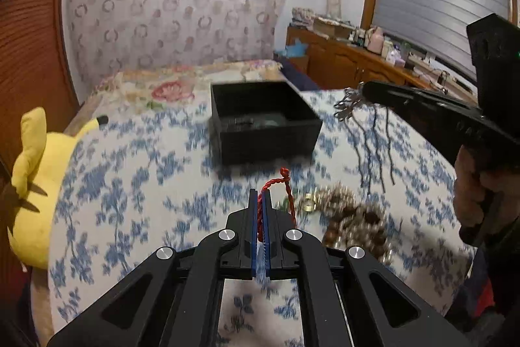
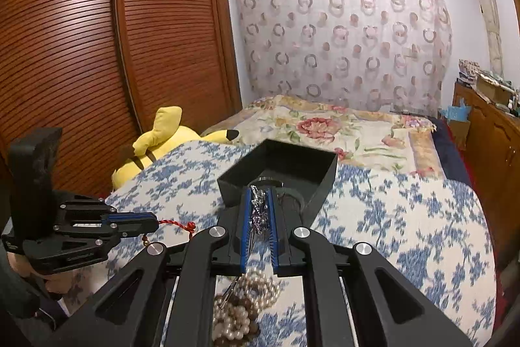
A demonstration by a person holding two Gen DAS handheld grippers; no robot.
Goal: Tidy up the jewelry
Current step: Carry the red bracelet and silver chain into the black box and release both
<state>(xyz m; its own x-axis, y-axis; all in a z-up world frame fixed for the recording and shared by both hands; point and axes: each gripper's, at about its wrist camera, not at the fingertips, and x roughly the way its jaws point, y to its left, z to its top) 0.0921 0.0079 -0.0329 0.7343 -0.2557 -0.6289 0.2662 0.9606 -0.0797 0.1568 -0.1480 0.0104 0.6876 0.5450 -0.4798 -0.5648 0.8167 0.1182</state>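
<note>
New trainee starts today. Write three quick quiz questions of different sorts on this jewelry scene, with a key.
1. True or false: the left gripper is shut on the red cord.
2. What does the right gripper hold? A) silver necklace B) a watch C) a spoon
3. Fill in: the pile of pearl beads lies on the ____, not in the black box.

Key: 1 true; 2 A; 3 bedspread.
</note>
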